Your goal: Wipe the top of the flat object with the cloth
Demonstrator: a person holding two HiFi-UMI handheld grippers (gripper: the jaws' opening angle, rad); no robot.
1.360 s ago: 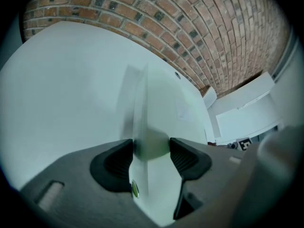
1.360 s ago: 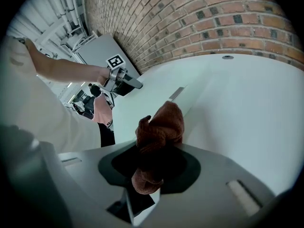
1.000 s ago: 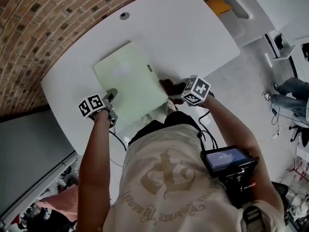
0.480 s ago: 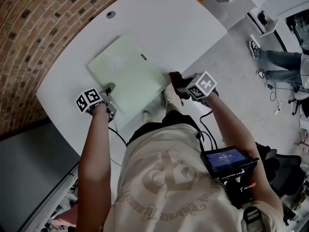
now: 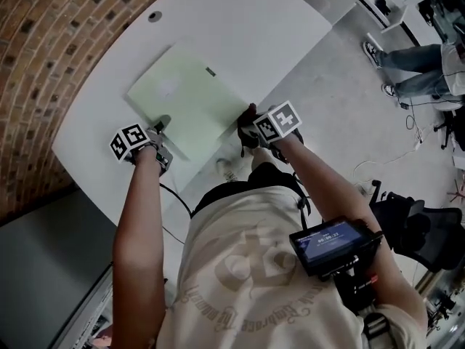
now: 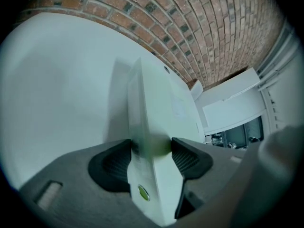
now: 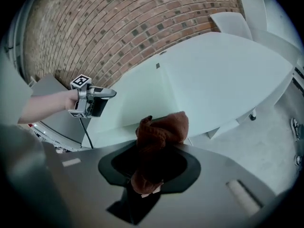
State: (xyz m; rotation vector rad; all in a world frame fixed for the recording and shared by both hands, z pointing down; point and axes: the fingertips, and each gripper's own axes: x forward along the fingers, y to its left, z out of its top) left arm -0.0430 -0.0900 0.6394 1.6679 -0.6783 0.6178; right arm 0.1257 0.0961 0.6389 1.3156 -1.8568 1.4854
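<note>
A pale green flat object (image 5: 178,97) lies on the white table (image 5: 240,27). My left gripper (image 5: 161,126) is at its near left corner. In the left gripper view the object's edge (image 6: 156,108) stands between the two dark pads (image 6: 187,158), and both touch it. The jaws (image 6: 151,156) have eased a little wider and still hold the slab. My right gripper (image 5: 251,133) is shut on a bunched brown cloth (image 5: 245,122) at the object's near right edge. In the right gripper view the cloth (image 7: 159,137) sticks out past the jaws (image 7: 152,160), over the table edge.
A brick wall (image 5: 43,42) runs behind the table, which has a round grommet (image 5: 154,16). A person's legs (image 5: 407,71) and cables are on the floor at the right. A black chair (image 5: 421,231) stands by my right side. My left gripper (image 7: 90,101) shows in the right gripper view.
My right gripper has rolled and moved left with the cloth, toward the object's near right edge. The left gripper has stayed at the near left corner.
</note>
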